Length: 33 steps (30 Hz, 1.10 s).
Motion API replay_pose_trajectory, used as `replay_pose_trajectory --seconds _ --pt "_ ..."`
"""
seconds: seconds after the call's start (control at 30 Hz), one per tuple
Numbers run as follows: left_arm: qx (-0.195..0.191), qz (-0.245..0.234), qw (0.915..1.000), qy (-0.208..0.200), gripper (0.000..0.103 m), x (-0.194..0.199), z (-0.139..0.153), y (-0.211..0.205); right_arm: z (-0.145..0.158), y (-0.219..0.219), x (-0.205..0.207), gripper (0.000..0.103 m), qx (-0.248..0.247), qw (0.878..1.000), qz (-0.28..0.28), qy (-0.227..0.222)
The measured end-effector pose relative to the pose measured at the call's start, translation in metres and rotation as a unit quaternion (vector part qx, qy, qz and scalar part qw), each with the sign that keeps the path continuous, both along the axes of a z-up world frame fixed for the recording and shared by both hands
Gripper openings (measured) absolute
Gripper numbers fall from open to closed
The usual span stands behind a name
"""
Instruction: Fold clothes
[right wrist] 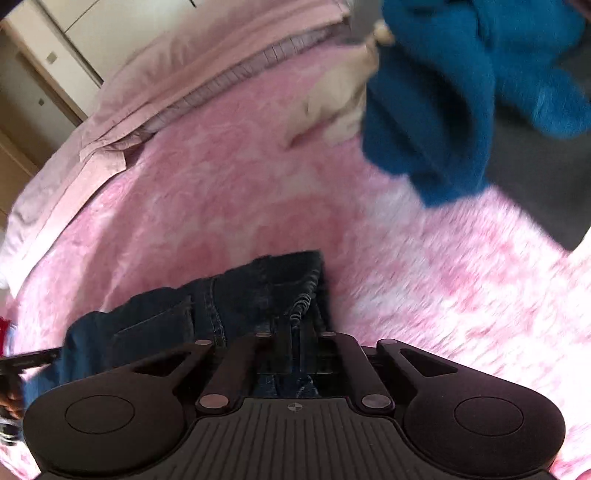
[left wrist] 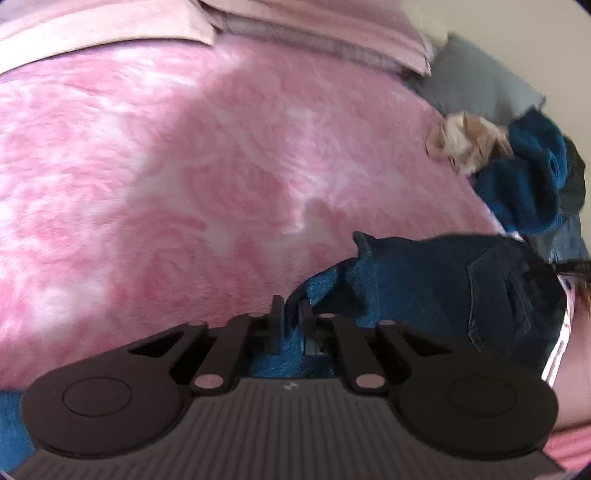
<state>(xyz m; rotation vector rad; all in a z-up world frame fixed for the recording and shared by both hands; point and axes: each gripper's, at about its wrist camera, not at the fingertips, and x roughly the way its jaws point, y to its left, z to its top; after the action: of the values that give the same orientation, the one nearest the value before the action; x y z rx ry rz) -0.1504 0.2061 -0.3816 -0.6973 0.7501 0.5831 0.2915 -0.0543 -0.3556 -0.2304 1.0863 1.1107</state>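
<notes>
Dark blue jeans lie bunched on a pink fleece blanket, stretched between my two grippers. In the left wrist view my left gripper is shut on a blue edge of the jeans, and fabric fills the narrow gap between its fingers. In the right wrist view my right gripper is shut on the jeans near a seamed, frayed edge. A back pocket shows to the left of it. The cloth under both grippers' bodies is hidden.
A teal fuzzy garment and a beige one lie heaped at the far right of the blanket, with dark grey cloth beside them. Pale pink pillows and a grey pillow line the far edge. Cupboards stand beyond.
</notes>
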Motion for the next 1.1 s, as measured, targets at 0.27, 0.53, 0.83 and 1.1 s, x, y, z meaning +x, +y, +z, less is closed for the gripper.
replay_pose_trajectory --seconds 0.27,0.53,0.83,1.1 --pt "-0.051 0.111 0.9922 -0.023 0.019 -0.005 -0.01 0.01 -0.017 -0.002 -0.002 0.008 -0.039 0.997 -0.062 -0.01" --pt "-0.002 0.156 0.9872 0.034 0.024 -0.07 0.043 -0.021 0.016 -0.045 -0.01 0.047 -0.062 0.988 -0.135 0.029" --pt "-0.052 0.106 0.993 0.005 0.024 -0.11 0.029 -0.055 0.024 -0.095 -0.053 0.047 0.021 0.943 -0.293 0.153" --pt "-0.065 0.076 0.995 0.002 0.024 -0.174 0.023 -0.06 0.026 -0.097 -0.071 0.019 0.074 0.922 -0.353 0.143"
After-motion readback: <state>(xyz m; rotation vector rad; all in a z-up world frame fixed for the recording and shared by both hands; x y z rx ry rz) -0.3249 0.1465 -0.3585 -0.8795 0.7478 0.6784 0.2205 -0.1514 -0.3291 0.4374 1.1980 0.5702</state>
